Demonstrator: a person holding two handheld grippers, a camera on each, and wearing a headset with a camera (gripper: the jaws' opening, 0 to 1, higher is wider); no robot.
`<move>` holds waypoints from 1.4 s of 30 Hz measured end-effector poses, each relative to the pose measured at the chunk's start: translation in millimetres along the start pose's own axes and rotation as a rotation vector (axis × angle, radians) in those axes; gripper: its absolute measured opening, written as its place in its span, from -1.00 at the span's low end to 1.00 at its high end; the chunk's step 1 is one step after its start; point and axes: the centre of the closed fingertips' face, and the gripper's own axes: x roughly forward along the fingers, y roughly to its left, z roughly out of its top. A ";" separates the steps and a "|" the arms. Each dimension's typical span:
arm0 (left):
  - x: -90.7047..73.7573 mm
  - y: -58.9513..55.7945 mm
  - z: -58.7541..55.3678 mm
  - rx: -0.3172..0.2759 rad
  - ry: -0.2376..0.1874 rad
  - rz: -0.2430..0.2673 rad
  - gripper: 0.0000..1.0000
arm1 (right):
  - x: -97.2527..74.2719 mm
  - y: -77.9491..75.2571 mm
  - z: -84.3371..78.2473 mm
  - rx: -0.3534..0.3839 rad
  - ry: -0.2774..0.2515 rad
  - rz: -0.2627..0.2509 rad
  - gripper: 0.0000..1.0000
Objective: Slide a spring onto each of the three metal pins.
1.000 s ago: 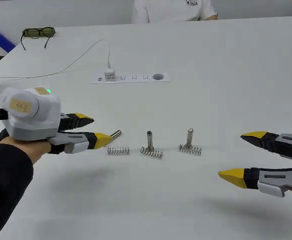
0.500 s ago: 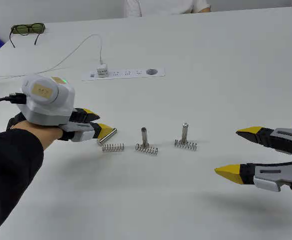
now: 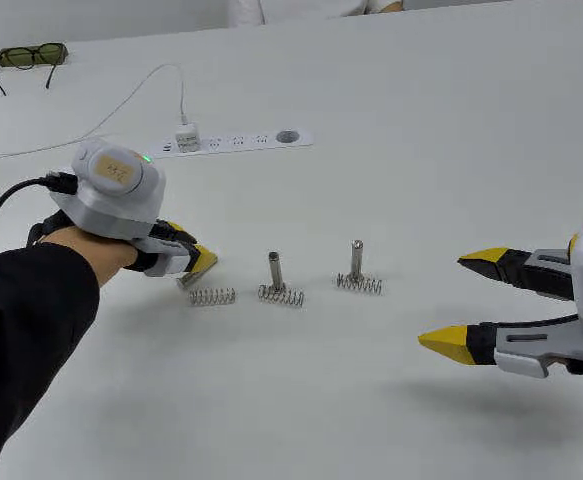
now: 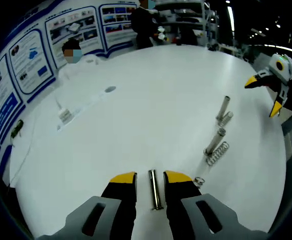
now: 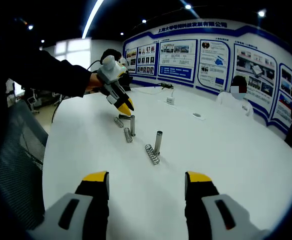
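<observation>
Now the left gripper (image 4: 150,178) has come down over the fallen pin (image 4: 155,189). Its jaws are a narrow way apart and astride the pin, with a small gap on each side, so not yet clamped. A second ago the pin lay just ahead of the tips. My reading: it must be stood upright before any spring goes on.

Right gripper (image 3: 445,300) hangs wide open and empty, well to the right.

The middle pin (image 3: 275,268) and right pin (image 3: 357,256) stand upright. The three springs (image 3: 281,296) lie loose on the table (image 3: 421,150) at the pins' near side, none threaded.

Wall posters (image 5: 178,59) have blue headings, writing too small to read. Power strip (image 3: 233,143), far side, has no legible mark.
</observation>
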 end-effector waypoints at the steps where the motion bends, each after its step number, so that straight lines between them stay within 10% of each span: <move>1: 1.0 0.0 0.2 0.005 0.006 0.000 -0.58 | 0.1 0.0 -0.4 0.000 0.000 0.000 0.24; 42: 18.8 -3.9 -14.6 -0.005 0.268 -0.039 -0.81 | -1.2 -1.4 -3.0 0.008 0.004 -0.007 0.22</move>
